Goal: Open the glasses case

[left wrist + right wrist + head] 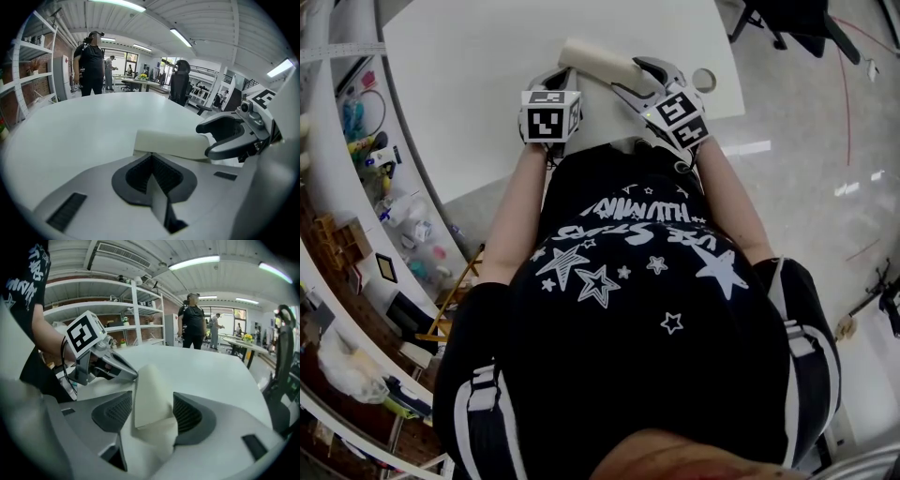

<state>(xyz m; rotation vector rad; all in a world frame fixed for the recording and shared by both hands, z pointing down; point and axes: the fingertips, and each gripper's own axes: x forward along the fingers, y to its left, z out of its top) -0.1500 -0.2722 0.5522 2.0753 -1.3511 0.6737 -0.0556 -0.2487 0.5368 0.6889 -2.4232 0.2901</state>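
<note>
The cream glasses case (598,64) lies on the white bench (469,84) in front of the person. The right claw (151,414) is spread wide, with one end of the case sitting loosely between its pads. The left claw (151,169) is pressed together on nothing, its tip just beside the case.

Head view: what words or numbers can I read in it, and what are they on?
"HUMANS": white print on the person's black T-shirt, upside down here; that is my best reading.
The other line of print on the T-shirt, among the stars: too warped to read.
Left marker cube and right marker cube: black and white square patterns, no words.
Glasses case: no print visible.
Things on the shelves: too small to read.
</note>
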